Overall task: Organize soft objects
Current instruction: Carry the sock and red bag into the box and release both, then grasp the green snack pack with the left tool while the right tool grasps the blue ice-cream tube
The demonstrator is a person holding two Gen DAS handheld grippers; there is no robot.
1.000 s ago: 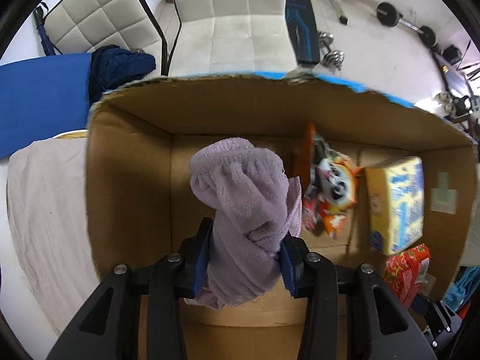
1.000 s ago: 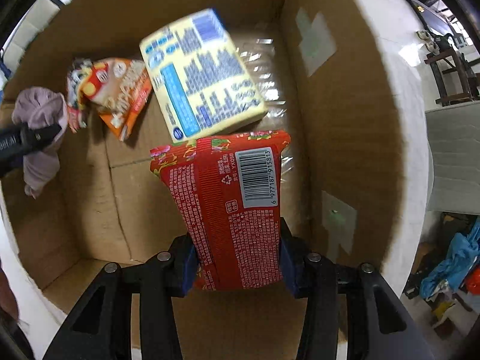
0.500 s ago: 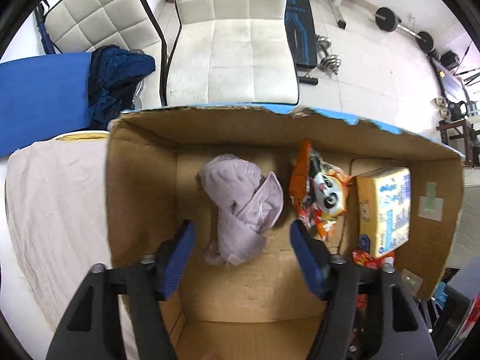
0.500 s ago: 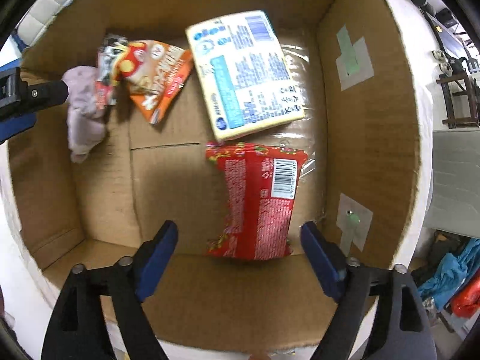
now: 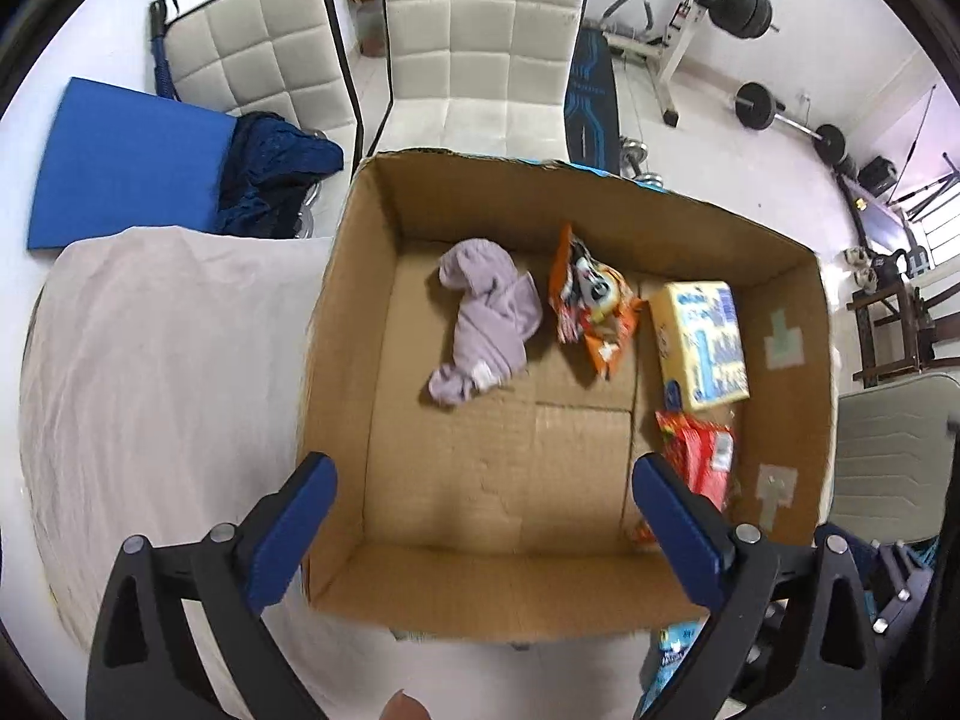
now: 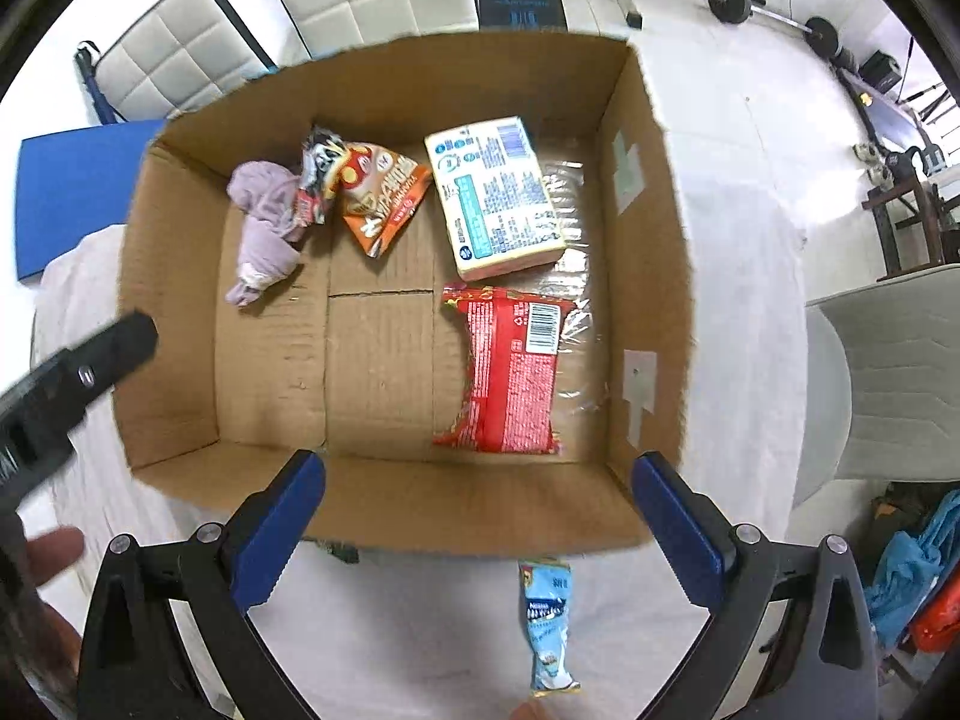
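An open cardboard box [image 5: 342, 372] [image 6: 648, 252] stands on a cloth-covered table. Inside lie a lilac cloth [image 5: 486, 324] [image 6: 264, 228], an orange snack bag [image 5: 591, 306] [image 6: 375, 192], a yellow pack [image 5: 702, 345] [image 6: 495, 195] and a red packet [image 5: 702, 456] [image 6: 510, 372]. My left gripper [image 5: 483, 516] is open and empty above the box's near wall. My right gripper [image 6: 480, 507] is open and empty above the box's near edge. A light blue packet [image 6: 546, 624] lies on the table in front of the box.
The table is covered with a pale cloth [image 5: 150, 372]. Two white padded chairs [image 5: 486, 54] stand behind the box, with a blue mat [image 5: 126, 174] and dark clothing [image 5: 270, 168] to the left. Weights [image 5: 756, 102] lie on the floor. A grey chair [image 6: 894, 372] stands at the right.
Both grippers opened and pulled back up out of the box. The lilac cloth dropped from the left gripper and the red packet from the right; both now lie on the box floor.
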